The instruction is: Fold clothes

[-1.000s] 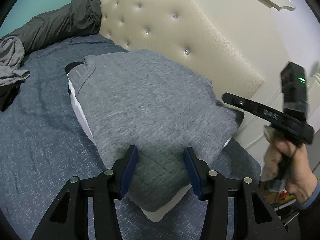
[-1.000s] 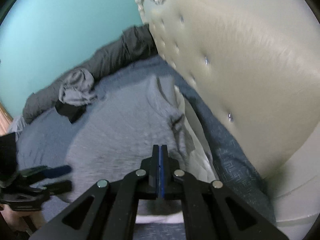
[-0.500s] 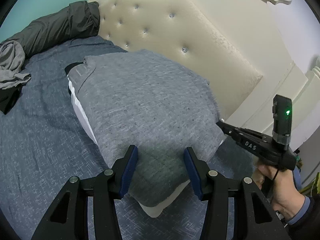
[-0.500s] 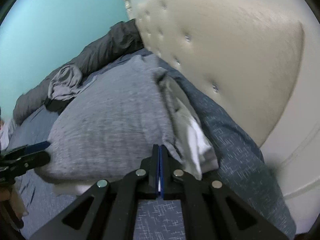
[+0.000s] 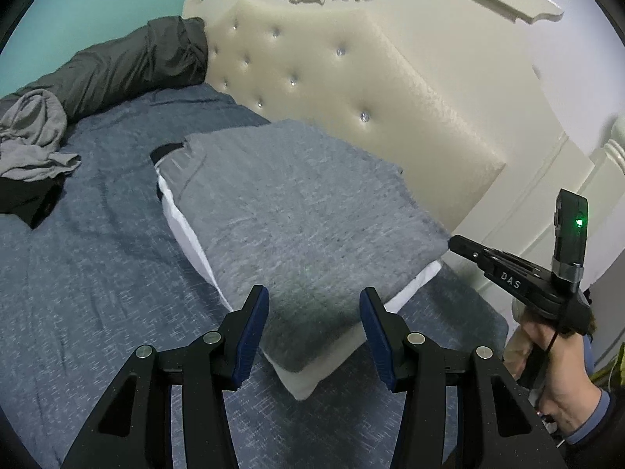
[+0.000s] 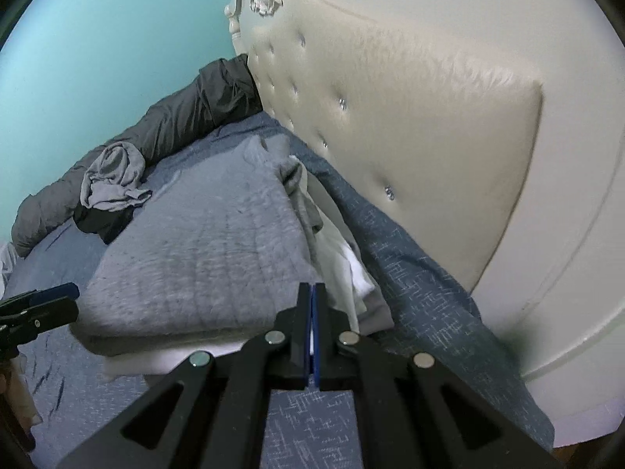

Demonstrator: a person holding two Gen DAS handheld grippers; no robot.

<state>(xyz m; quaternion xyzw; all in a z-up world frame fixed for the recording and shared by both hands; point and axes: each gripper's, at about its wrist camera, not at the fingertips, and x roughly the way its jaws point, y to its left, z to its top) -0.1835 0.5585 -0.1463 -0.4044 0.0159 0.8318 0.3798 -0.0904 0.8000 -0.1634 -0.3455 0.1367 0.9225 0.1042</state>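
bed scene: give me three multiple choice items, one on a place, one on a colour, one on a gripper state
1. Where does the folded grey garment lie?
A. on a white pillow by the headboard
B. on the floor
C. draped over the headboard

2. What colour is the wall behind the bed?
A. yellow
B. turquoise
C. red

3. How do the right gripper's jaws stand?
A. wide open
B. clamped on a sleeve
C. shut and empty

Answers: 1 A, the white pillow shows under its edges beside the headboard. 2 B, it reads plainly blue-green. 3 C, the blue pads meet with nothing between them.
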